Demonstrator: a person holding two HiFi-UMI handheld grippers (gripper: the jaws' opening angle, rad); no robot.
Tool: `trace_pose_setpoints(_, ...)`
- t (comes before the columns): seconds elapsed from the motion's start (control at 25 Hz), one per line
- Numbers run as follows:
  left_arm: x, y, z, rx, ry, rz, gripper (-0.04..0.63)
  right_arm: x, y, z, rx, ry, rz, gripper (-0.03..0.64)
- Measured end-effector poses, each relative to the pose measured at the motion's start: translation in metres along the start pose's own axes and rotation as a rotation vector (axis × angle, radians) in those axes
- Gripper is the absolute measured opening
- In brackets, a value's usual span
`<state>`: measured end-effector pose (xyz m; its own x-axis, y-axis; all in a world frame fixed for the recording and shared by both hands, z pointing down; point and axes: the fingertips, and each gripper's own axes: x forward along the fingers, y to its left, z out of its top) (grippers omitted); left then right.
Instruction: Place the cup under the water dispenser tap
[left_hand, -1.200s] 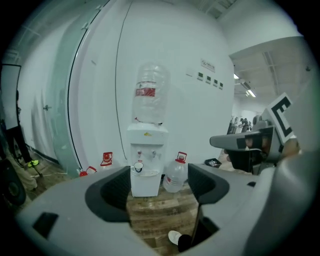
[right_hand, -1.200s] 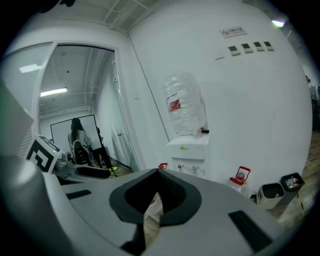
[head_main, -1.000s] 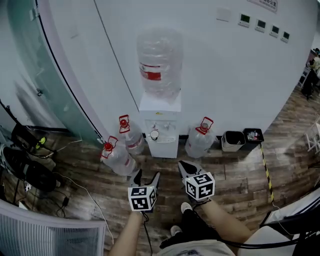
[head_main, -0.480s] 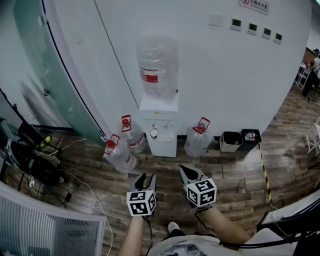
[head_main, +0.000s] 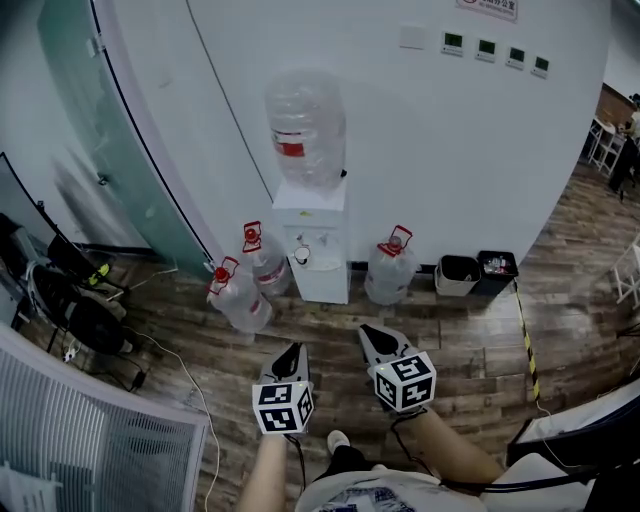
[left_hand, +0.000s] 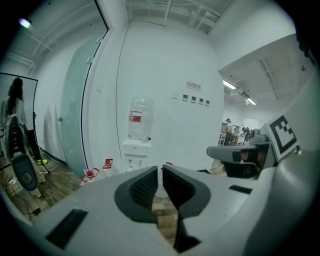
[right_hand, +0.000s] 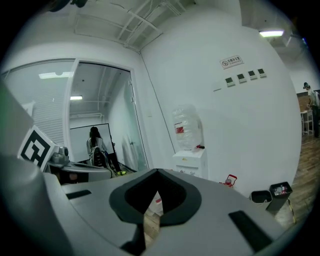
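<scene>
The white water dispenser (head_main: 320, 270) stands against the wall with a big clear bottle (head_main: 305, 125) on top. A small white cup (head_main: 300, 256) sits in its tap recess. Both grippers hang over the wooden floor well short of it. My left gripper (head_main: 292, 352) has just been closing; in the left gripper view (left_hand: 160, 169) only a slit is left between the pads and nothing is between them. My right gripper (head_main: 368, 333) is shut and empty, its tips meeting (right_hand: 157, 172). The dispenser also shows beyond the jaws (left_hand: 136, 150) (right_hand: 189, 161).
Spare water jugs with red caps stand left (head_main: 238, 300) (head_main: 262, 265) and right (head_main: 388, 270) of the dispenser. Two small bins (head_main: 460, 272) (head_main: 497, 268) sit by the wall. A glass partition (head_main: 120, 150), bags and cables (head_main: 70, 310) lie left. A person (left_hand: 12, 117) stands far off.
Both grippers have drawn back from the dispenser, which now looks smaller and farther. The left jaws went from wide open to almost together. The cup stays in the recess.
</scene>
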<state>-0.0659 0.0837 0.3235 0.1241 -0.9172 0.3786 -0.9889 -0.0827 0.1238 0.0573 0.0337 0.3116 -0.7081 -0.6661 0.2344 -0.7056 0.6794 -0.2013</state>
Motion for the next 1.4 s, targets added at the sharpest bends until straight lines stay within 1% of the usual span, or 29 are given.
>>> trace_pose_setpoints(0.16,-0.026,-0.027,-0.012,0.009,-0.014,0.023,0.065,-0.040,0.008,-0.006,0.000,-0.018,0.022,0.020)
trace_pose_setpoints(0.32,-0.046,-0.054,-0.022,0.059,-0.013,0.057,0.051,-0.077,0.014,-0.013,0.008,-0.021,0.044,0.020)
trace_pose_setpoints(0.48,-0.060,-0.074,-0.027,0.040,-0.022,0.053,0.051,-0.100,0.016,-0.015,-0.006,-0.029,0.052,0.020)
trace_pose_setpoints(0.64,-0.067,-0.087,-0.027,0.057,-0.027,0.063,0.051,-0.114,0.012,-0.014,-0.010,-0.039,0.056,0.020)
trace_pose_setpoints(0.84,-0.073,-0.096,-0.027,0.056,-0.032,0.061,0.051,-0.124,0.012,-0.013,-0.007,-0.044,0.060,0.020)
trace_pose_setpoints(1.04,-0.076,-0.096,-0.025,0.037,-0.038,0.059,0.051,-0.127,0.012,-0.011,-0.009,-0.049,0.064,0.020)
trace_pose_setpoints(1.4,-0.079,-0.095,-0.025,0.050,-0.037,0.054,0.051,-0.126,0.013,-0.010,-0.018,-0.042,0.062,0.020)
